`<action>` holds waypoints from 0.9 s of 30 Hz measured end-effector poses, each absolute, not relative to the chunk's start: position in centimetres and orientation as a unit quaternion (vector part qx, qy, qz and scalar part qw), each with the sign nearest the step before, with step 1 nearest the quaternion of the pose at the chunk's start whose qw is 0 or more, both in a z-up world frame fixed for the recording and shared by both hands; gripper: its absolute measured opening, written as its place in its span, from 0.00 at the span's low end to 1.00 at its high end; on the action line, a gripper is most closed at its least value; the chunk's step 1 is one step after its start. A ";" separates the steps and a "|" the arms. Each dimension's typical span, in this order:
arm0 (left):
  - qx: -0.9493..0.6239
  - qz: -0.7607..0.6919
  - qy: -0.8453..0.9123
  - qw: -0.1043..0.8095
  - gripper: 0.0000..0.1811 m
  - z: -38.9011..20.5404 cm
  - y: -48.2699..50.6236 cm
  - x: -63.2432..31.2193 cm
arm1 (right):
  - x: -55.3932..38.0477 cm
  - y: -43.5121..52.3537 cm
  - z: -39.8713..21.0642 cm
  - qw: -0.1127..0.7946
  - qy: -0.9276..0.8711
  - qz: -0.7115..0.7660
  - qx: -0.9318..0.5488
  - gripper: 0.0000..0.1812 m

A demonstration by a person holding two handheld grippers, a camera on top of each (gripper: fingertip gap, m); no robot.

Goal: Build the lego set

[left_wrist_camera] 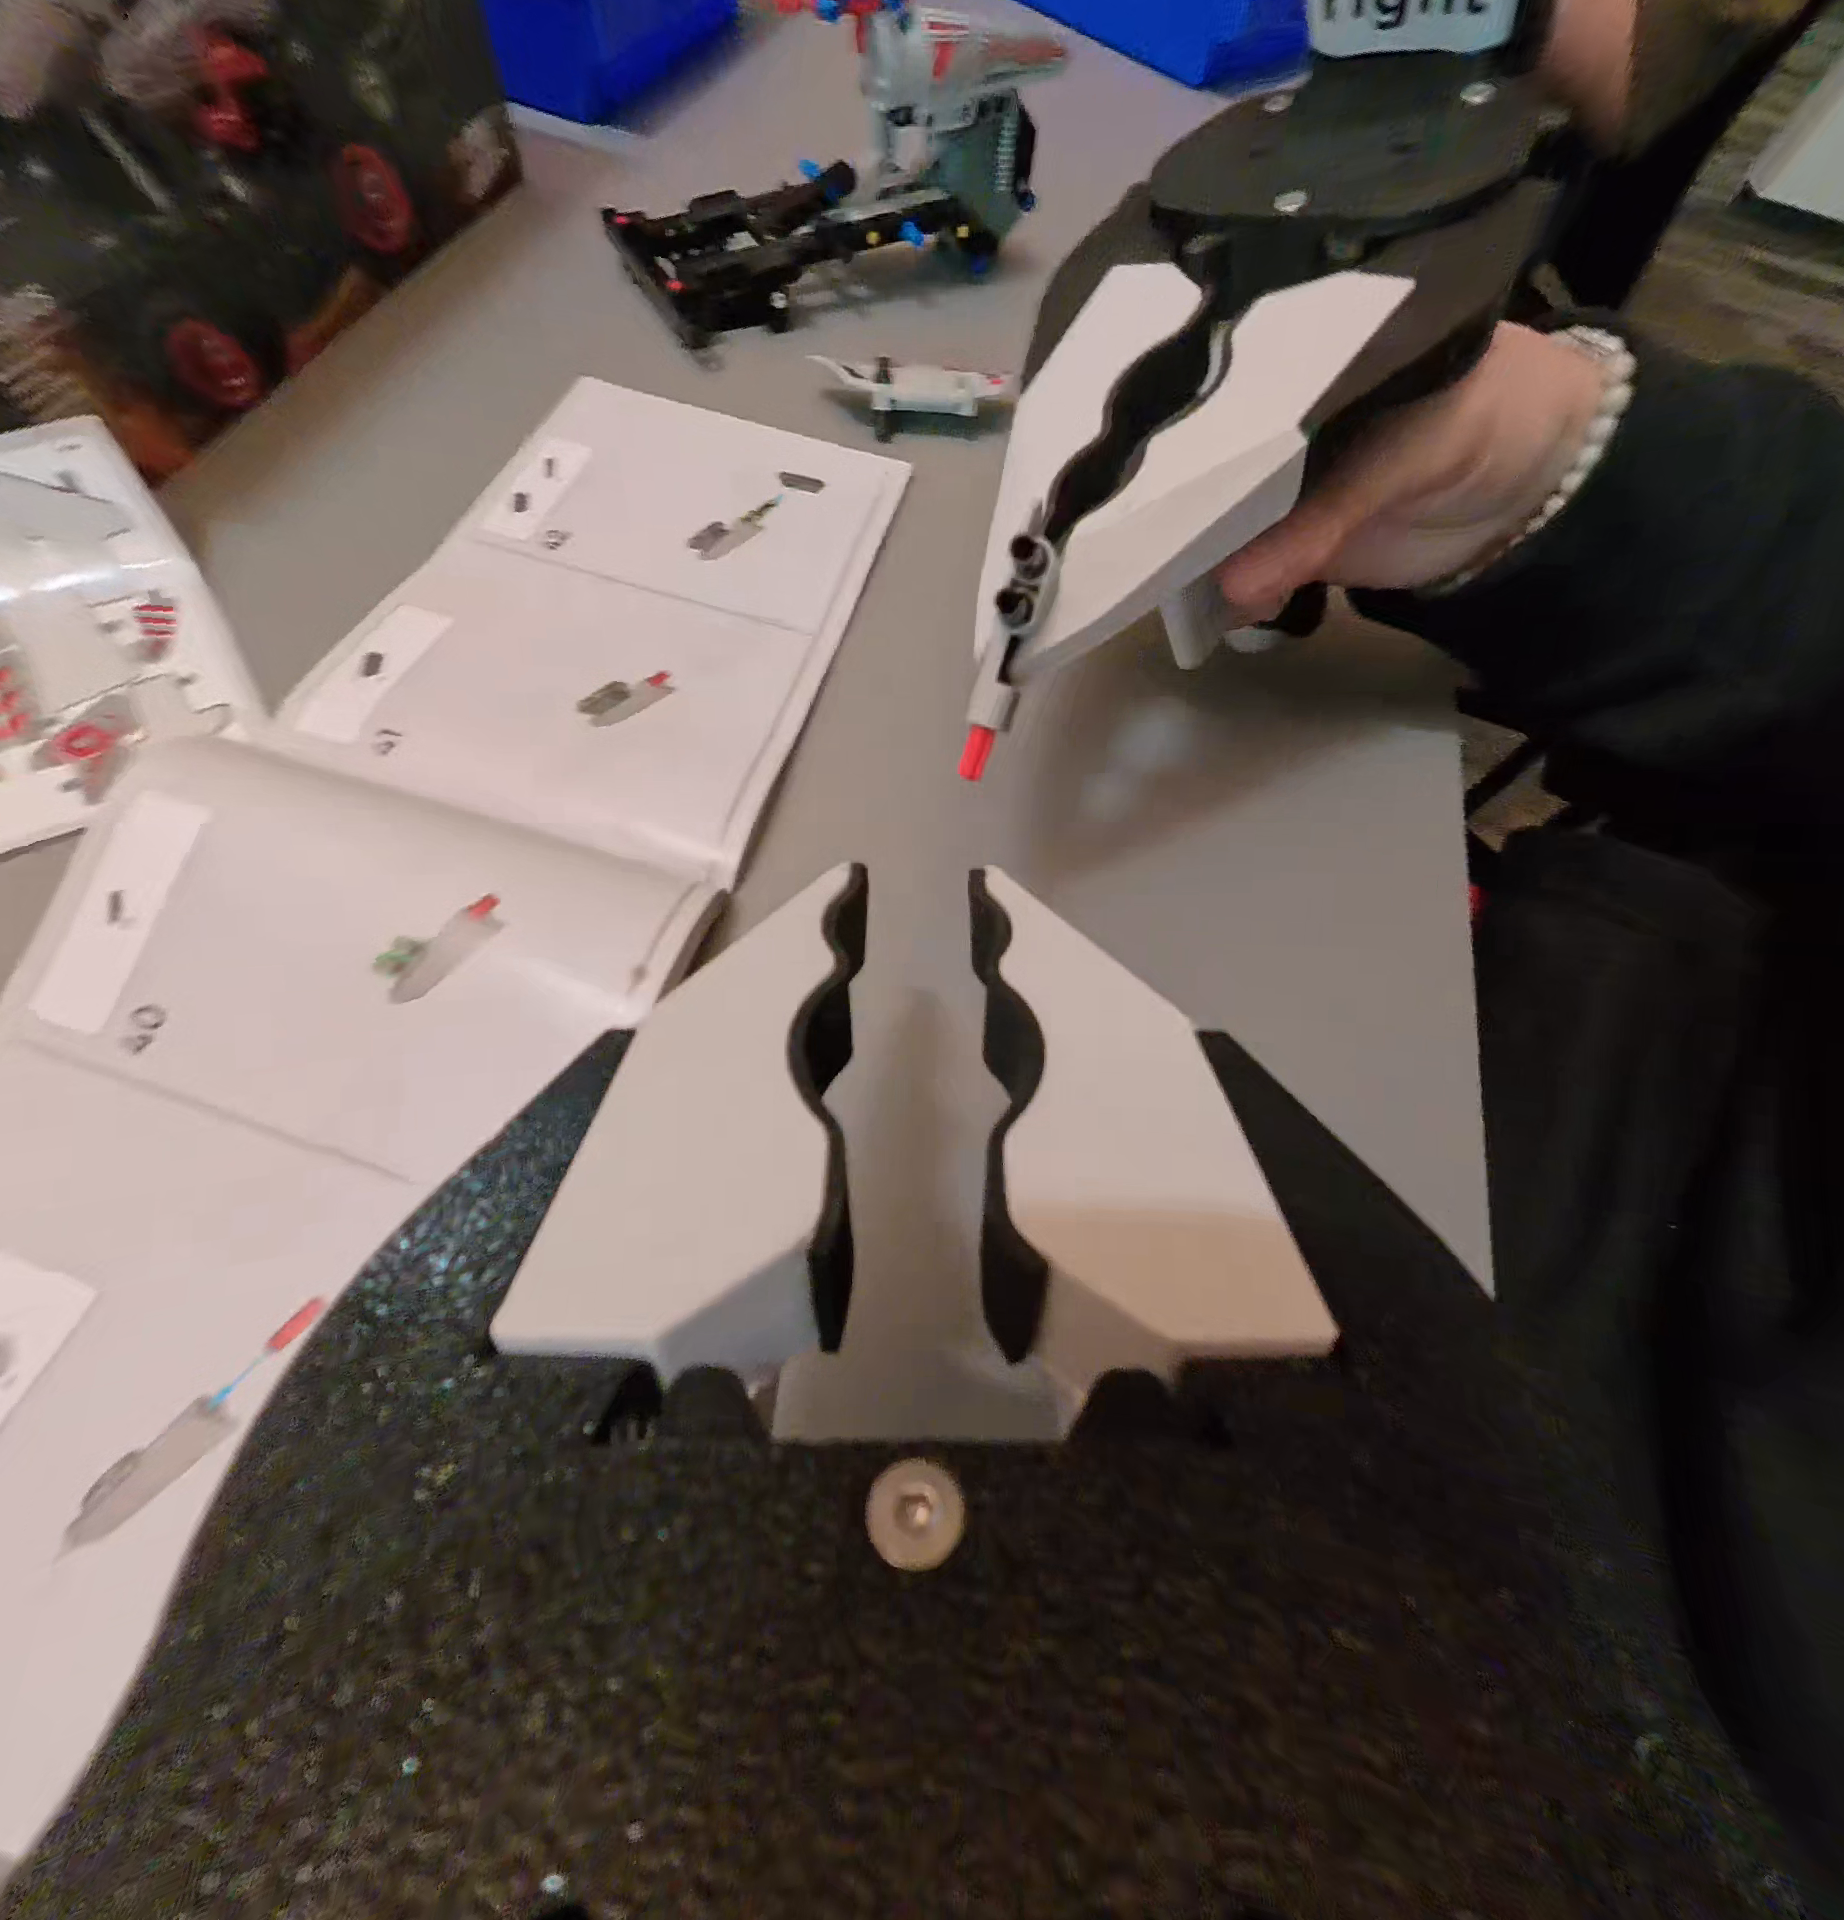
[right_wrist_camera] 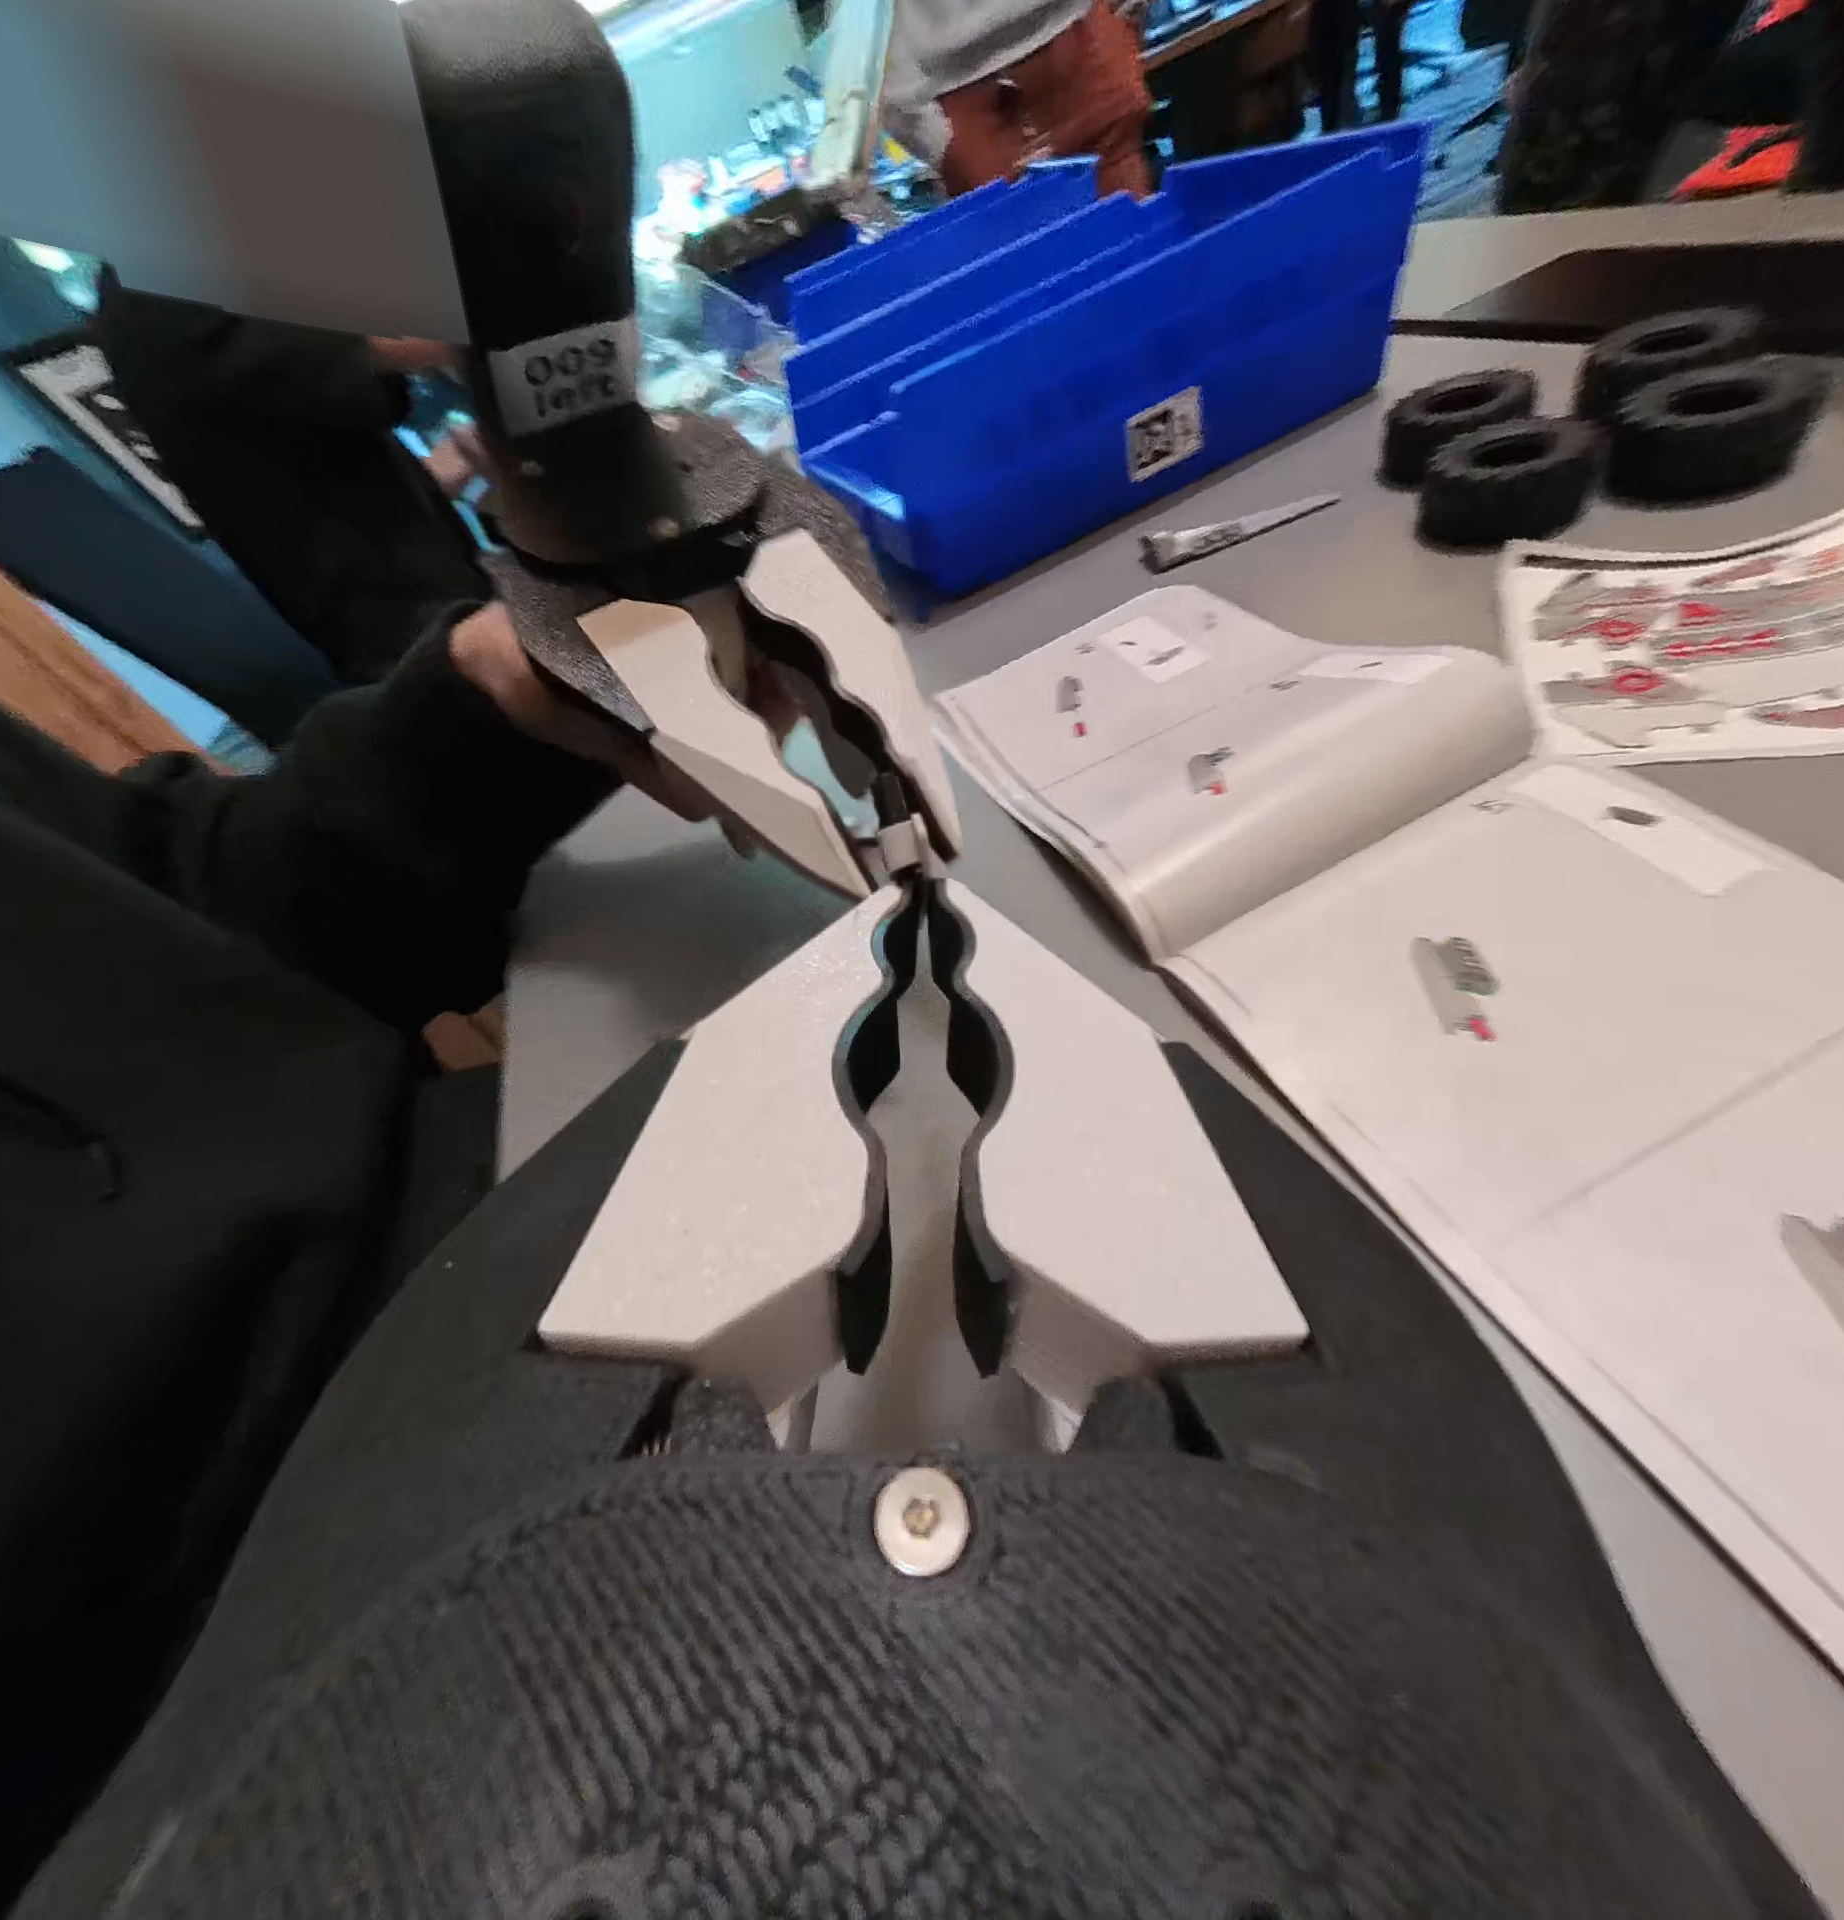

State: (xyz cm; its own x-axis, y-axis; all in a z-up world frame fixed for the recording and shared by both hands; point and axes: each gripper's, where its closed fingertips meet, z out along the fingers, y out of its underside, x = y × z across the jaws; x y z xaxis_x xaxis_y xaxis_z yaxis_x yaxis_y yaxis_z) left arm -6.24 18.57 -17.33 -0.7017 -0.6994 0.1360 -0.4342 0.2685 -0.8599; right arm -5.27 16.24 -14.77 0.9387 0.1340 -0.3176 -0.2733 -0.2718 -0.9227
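Note:
My right gripper (right_wrist_camera: pixel 913 909) is shut on a small grey lego beam (right_wrist_camera: pixel 897 840), pinched at the fingertips. In the left wrist view the right gripper (left_wrist_camera: pixel 1006 665) comes in from the upper right, and the beam (left_wrist_camera: pixel 1017 587) shows two round holes and a red pin (left_wrist_camera: pixel 975 753) at its lower end. My left gripper (left_wrist_camera: pixel 923 878) is open and empty, its tips just short of the red pin. In the right wrist view the left gripper (right_wrist_camera: pixel 907 871) faces mine, jaws apart, right behind the beam. Both are held above the grey table (left_wrist_camera: pixel 1261 883).
An open instruction booklet (left_wrist_camera: pixel 585 644) lies left of the grippers, with a sticker sheet (left_wrist_camera: pixel 66 644) beyond it. A partly built black and grey model (left_wrist_camera: pixel 845 218), a small white sub-assembly (left_wrist_camera: pixel 918 384) and the set's box (left_wrist_camera: pixel 222 187) stand farther back. Blue bins (right_wrist_camera: pixel 1105 364) and black tyres (right_wrist_camera: pixel 1604 416) sit at the back. About 4 cm separates my left fingertips from my right. The small white sub-assembly (left_wrist_camera: pixel 918 384) lies around 20 cm away from my right fingertips.

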 end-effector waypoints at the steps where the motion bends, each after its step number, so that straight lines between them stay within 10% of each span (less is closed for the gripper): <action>1: -0.361 -0.487 0.783 0.140 0.09 -17.1 18.8 -6.3 | -4.7 16.2 -15.4 0.592 0.053 0.146 -0.791 0.00; 27: -0.101 -0.506 0.806 0.291 0.15 -14.3 17.2 -9.1 | -9.2 15.3 -11.6 0.545 0.107 0.566 -0.609 0.00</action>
State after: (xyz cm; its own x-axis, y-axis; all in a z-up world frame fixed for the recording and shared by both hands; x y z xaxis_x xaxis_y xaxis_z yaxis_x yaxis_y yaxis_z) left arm -9.12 17.20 -14.27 -0.8098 -0.4579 -0.3668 0.1314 0.4678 -0.8740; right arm -9.21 15.31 -11.61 0.3369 0.4871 -0.8058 -0.7469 -0.3828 -0.5437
